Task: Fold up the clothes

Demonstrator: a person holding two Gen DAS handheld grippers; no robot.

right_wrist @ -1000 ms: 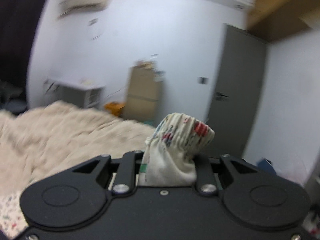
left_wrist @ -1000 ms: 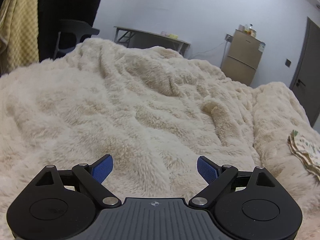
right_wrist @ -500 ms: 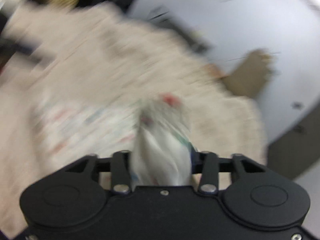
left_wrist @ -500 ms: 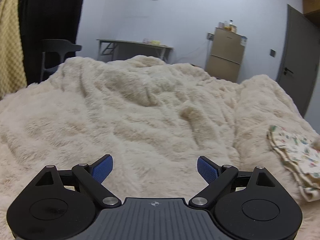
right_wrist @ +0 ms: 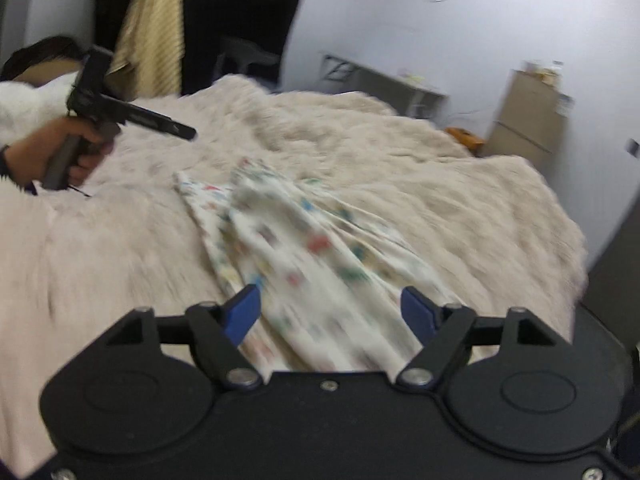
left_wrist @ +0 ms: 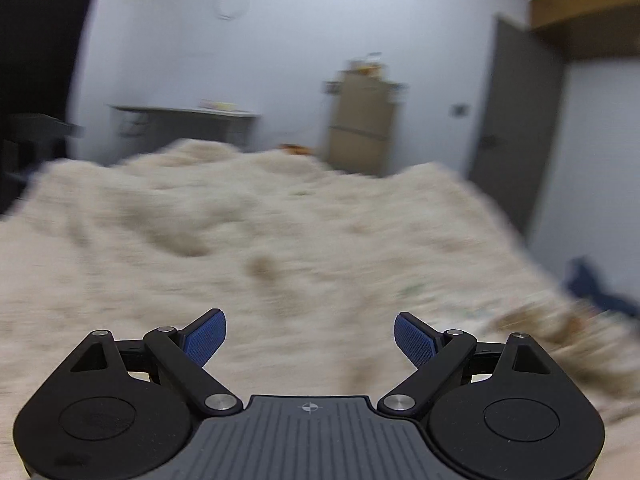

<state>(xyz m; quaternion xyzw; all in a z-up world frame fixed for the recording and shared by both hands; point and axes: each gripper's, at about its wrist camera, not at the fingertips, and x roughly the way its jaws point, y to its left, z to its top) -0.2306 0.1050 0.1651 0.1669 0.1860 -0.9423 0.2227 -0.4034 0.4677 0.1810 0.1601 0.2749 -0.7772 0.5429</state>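
A white garment with small coloured prints point(right_wrist: 304, 240) lies spread on the fluffy cream blanket point(right_wrist: 440, 200) of the bed. My right gripper point(right_wrist: 330, 312) is open right above the garment's near end, blue pads apart, holding nothing. My left gripper point(left_wrist: 310, 340) is open and empty above the blanket point(left_wrist: 240, 240); a blurred edge of the garment point(left_wrist: 540, 320) shows at its right. The left gripper also shows in the right wrist view point(right_wrist: 120, 116), held in a hand at the far left, away from the garment.
A grey desk point(left_wrist: 184, 124) and a tan cabinet point(left_wrist: 360, 128) stand by the far wall, a grey door point(left_wrist: 516, 128) at right. A yellow cloth point(right_wrist: 148, 28) hangs by dark curtains. Dark blue fabric point(left_wrist: 596, 292) lies on the floor beside the bed.
My right gripper swung down over the bed, opened and let go of the garment, which now lies spread on the blanket. My left gripper turned to the right, staying open.
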